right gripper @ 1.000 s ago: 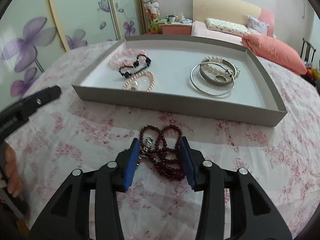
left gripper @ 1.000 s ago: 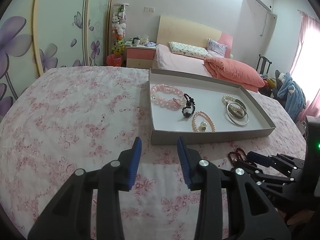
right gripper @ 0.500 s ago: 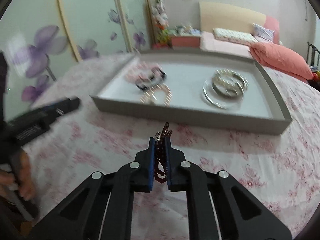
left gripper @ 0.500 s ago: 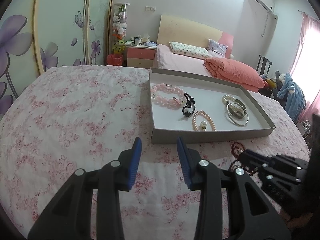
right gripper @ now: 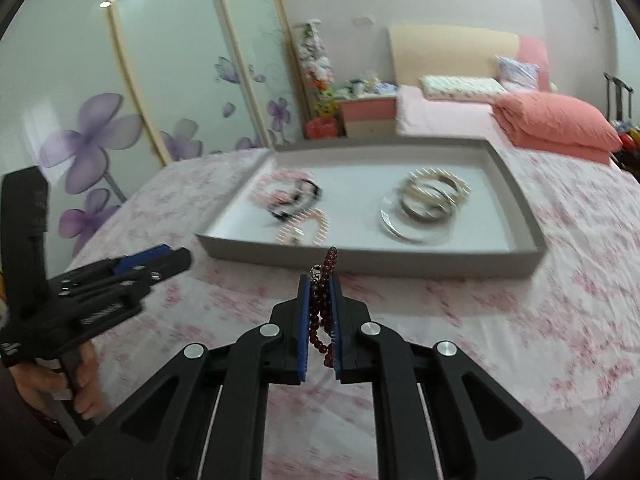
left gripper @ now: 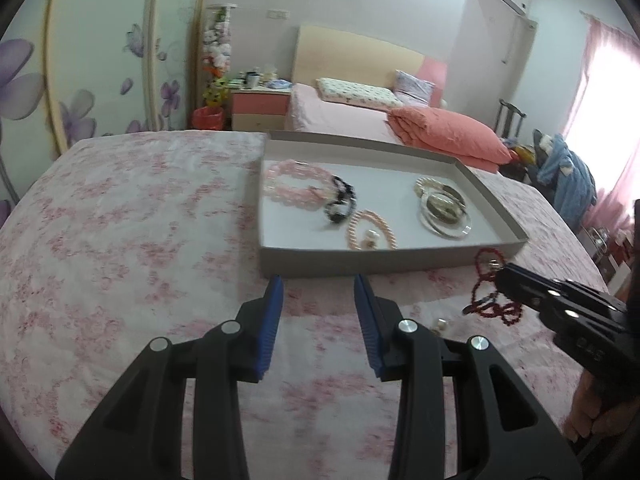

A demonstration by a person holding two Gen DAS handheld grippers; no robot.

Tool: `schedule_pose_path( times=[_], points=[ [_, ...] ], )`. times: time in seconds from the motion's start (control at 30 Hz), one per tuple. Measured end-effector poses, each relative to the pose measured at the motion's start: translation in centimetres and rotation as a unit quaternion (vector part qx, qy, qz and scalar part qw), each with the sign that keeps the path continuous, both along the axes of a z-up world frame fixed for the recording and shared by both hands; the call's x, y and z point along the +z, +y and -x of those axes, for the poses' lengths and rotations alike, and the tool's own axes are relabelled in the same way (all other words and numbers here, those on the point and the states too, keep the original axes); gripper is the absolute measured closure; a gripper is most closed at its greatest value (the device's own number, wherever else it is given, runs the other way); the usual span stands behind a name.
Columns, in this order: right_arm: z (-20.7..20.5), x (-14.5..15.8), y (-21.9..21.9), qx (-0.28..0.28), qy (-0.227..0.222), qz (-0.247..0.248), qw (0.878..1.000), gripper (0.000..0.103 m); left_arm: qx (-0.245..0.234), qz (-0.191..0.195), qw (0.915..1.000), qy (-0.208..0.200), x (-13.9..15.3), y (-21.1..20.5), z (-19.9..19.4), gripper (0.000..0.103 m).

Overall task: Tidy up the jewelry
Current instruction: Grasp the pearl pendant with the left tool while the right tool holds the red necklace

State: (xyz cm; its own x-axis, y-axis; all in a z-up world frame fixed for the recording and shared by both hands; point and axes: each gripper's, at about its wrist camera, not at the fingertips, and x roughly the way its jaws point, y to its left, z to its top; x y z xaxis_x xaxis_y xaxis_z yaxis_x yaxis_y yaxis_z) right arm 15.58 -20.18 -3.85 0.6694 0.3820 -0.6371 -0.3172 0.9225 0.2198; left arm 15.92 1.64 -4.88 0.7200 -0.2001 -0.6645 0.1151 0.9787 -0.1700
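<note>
Dark-red bead bracelet (left gripper: 490,286) dangles from the right claw (left gripper: 502,276) at lower right, just short of the grey tray (left gripper: 360,262); left claw (left gripper: 318,290) gapes empty. Right view: pads clamp the beads; several bracelets already trayed, this one left.

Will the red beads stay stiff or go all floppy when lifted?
Probably floppy: the red beads dangle in loose loops from the shut right gripper. They likely swing. Round beads might slip, though several strands sit pinched.
</note>
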Motion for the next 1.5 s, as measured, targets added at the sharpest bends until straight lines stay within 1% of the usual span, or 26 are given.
schedule_pose_path(
  times=[0.17,0.23,0.27,0.43,0.6,0.83,0.87,0.9,0.93,0.97,1.0,1.13,1.2,1.3,1.4,1.5],
  points=[
    [-1.3,-2.2,-2.3,-0.045,0.045,0.032,0.997,0.093,-0.038,-0.007,0.9992,0.009,-0.5,-2.6,0.0,0.066],
    [-1.6,-2.7,-3.0,-0.058,0.057,0.043,0.996,0.093,-0.055,-0.010,0.9983,0.015,-0.8,-3.7,0.1,0.064],
    [-1.7,-2.8,-3.4,-0.065,0.060,0.048,0.995,0.093,-0.064,-0.012,0.9977,0.018,-0.9,-4.3,0.1,0.061],
    [-2.1,-3.4,-5.1,-0.105,0.072,0.072,0.989,0.093,-0.098,-0.024,0.9945,0.027,-1.6,-6.7,0.5,0.060],
    [-2.1,-3.7,-5.2,-0.105,0.066,0.077,0.989,0.093,-0.119,-0.043,0.9911,0.042,-2.6,-8.8,0.2,0.060],
    [-2.0,-3.7,-5.3,-0.103,0.069,0.065,0.990,0.093,-0.113,-0.061,0.9896,0.065,-3.8,-10.7,-0.8,0.061],
    [-2.1,-3.7,-5.3,-0.103,0.069,0.065,0.990,0.093,-0.109,-0.063,0.9899,0.067,-4.0,-10.9,-1.0,0.064],
    [-2.1,-3.7,-5.3,-0.102,0.069,0.064,0.990,0.093,-0.106,-0.064,0.9900,0.068,-4.0,-10.9,-1.0,0.070],
    [-2.1,-3.7,-5.3,-0.102,0.070,0.063,0.990,0.093,-0.101,-0.068,0.9904,0.067,-4.0,-11.0,-1.1,0.074],
    [-2.1,-3.7,-5.4,-0.102,0.070,0.061,0.990,0.093,-0.094,-0.076,0.9906,0.065,-4.1,-11.1,-1.2,0.086],
    [-2.1,-3.7,-5.4,-0.101,0.071,0.059,0.991,0.093,-0.092,-0.079,0.9906,0.064,-4.1,-11.1,-1.3,0.089],
    [-2.0,-3.7,-5.4,-0.102,0.070,0.061,0.990,0.093,-0.074,-0.087,0.9914,0.064,-4.1,-10.3,-1.4,0.089],
    [-2.0,-3.6,-5.0,-0.099,0.067,0.072,0.990,0.093,-0.062,-0.089,0.9920,0.065,-4.1,-8.9,-1.4,0.089],
    [-1.8,-3.8,-3.7,-0.080,0.072,0.080,0.991,0.093,-0.033,-0.094,0.9927,0.067,-4.0,-6.2,-1.6,0.089],
    [-1.8,-3.7,-2.6,-0.065,0.068,0.090,0.991,0.093,-0.012,-0.088,0.9936,0.070,-3.9,-4.1,-1.9,0.089],
    [-1.8,-3.7,-2.3,-0.063,0.068,0.093,0.991,0.093,-0.010,-0.078,0.9943,0.072,-3.8,-3.4,-1.9,0.089]
  ],
)
